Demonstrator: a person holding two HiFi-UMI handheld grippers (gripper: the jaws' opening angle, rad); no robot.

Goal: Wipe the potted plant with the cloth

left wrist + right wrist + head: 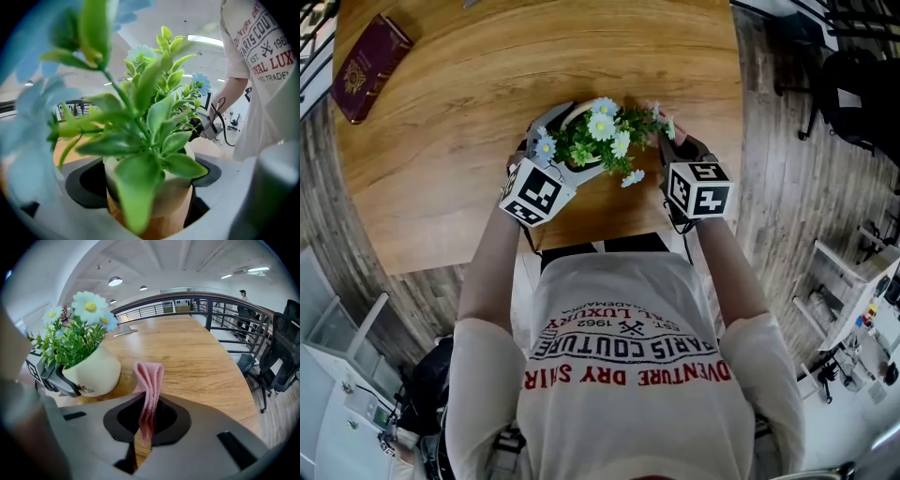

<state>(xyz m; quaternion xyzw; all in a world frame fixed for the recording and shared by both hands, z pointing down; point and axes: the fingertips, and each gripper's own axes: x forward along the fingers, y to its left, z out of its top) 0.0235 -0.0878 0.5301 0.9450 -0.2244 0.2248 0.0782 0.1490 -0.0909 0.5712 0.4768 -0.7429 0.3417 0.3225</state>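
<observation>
A potted plant with white and pale blue daisies stands near the front edge of the wooden table. My left gripper is shut on its cream pot, which fills the gap between the jaws in the left gripper view; leaves hide most of that view. My right gripper sits just right of the plant and is shut on a folded pink cloth. The cloth stands up from the jaws, a short way from the pot and apart from it.
A dark red booklet lies at the table's far left. The table's front edge is right by the person's body. A railing and black chairs stand past the table's right side.
</observation>
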